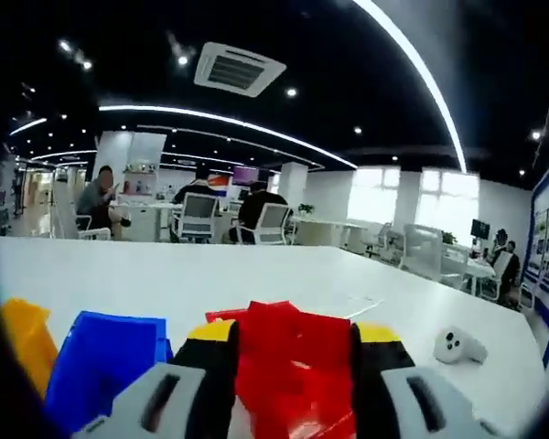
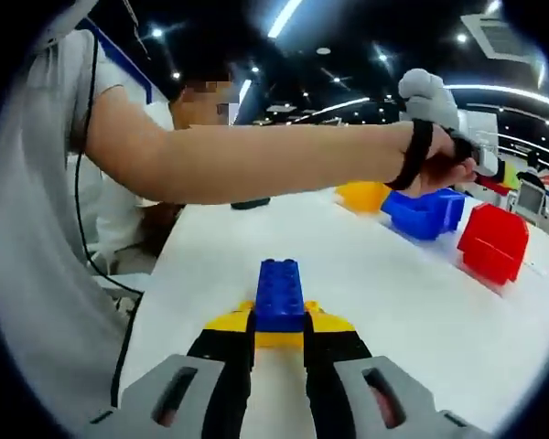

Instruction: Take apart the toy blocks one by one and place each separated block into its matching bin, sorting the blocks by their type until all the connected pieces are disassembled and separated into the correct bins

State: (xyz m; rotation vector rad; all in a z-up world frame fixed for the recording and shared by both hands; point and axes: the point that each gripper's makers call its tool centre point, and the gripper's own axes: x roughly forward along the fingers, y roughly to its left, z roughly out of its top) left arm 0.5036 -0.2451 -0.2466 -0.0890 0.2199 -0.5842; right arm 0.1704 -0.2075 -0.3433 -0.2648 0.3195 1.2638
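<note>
One blue block (image 2: 280, 293) was clenched in the right hand-held gripper (image 2: 279, 352) above the bench (image 2: 366, 274), not yet binned; the left hand-held gripper (image 1: 293, 366) gripped a red block (image 1: 293, 361) over the red bin (image 2: 492, 242).

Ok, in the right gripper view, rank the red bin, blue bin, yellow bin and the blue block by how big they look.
1. Blue block, though it sits closest, between the right tongs, so nearness inflates it.
2. Red bin and blue bin look alike; the blue one lies farther off.
3. Yellow bin, farthest and partly hidden behind the person's hand.
</note>
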